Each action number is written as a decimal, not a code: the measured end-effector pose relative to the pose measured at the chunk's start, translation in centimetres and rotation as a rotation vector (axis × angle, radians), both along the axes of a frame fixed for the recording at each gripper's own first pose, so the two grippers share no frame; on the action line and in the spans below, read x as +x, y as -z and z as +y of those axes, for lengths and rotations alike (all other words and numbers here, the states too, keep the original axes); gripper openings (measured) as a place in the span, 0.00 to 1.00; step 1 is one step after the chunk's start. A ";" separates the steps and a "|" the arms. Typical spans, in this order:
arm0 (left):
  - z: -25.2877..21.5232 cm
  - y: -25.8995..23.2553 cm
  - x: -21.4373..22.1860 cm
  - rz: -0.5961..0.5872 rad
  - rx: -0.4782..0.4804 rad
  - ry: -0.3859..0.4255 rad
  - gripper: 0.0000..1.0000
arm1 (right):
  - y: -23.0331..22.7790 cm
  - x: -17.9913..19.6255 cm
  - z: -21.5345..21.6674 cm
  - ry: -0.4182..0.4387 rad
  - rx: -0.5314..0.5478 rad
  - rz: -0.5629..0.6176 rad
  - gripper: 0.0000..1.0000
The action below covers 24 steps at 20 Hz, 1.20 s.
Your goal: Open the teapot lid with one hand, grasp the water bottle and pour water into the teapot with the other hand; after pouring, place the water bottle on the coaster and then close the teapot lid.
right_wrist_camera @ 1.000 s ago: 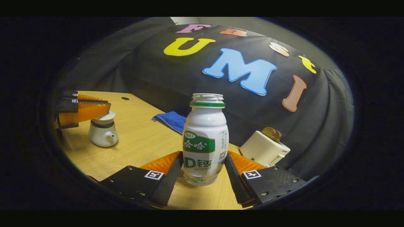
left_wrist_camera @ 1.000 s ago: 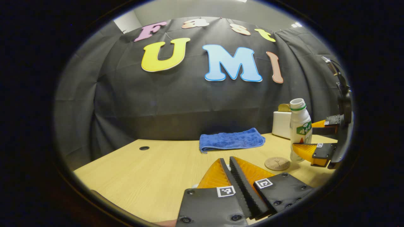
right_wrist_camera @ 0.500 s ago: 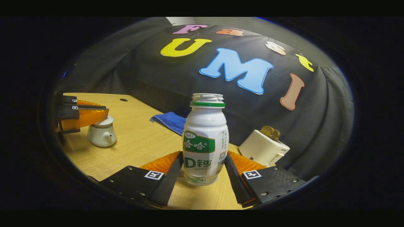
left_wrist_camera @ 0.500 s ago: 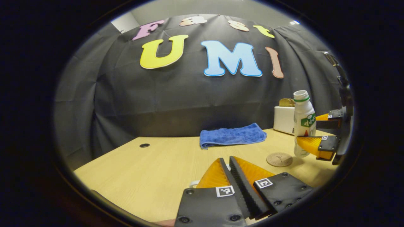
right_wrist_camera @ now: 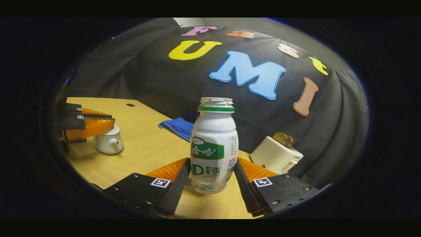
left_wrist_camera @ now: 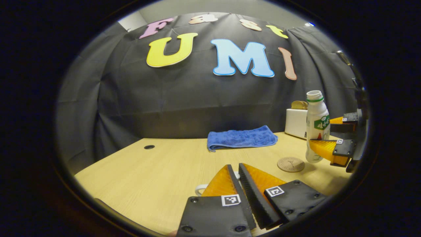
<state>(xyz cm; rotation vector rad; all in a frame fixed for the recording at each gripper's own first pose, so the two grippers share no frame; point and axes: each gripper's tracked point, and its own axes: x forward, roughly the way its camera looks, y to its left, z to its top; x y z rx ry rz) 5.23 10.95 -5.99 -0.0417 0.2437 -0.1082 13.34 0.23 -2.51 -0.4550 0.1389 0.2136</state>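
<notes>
Now, right tool (right_wrist_camera: 212, 174) gripping bottle (right_wrist_camera: 213, 148) (uncapped)

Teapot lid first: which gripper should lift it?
Left. In the right gripper view, the left gripper sits at the lid knob of the small white ceramic teapot, while the right gripper straddles the white plastic water bottle.

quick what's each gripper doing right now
Left gripper: closed at the white ceramic teapot's lid; actual grip can't be told.
Right gripper: closed on the white plastic water bottle.
</notes>
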 end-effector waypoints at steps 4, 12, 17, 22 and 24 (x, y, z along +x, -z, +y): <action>-0.1 0.1 0.0 0.003 -0.017 0.005 0.13 | -0.1 -0.1 0.2 -0.003 -0.001 0.000 0.77; -0.3 0.0 0.0 0.005 -0.025 -0.002 0.15 | -0.6 0.1 0.2 -0.005 -0.009 -0.015 0.76; -0.3 -0.4 0.0 -0.012 0.046 -0.022 0.10 | -0.8 0.3 0.3 -0.007 -0.026 -0.014 0.76; -0.7 -0.8 0.1 -0.020 0.026 -0.015 0.20 | 0.0 0.8 0.6 -0.015 -0.022 0.012 0.77; -0.5 -1.1 0.0 -0.028 0.034 -0.025 0.00 | 0.1 1.3 0.8 -0.023 -0.002 0.024 0.77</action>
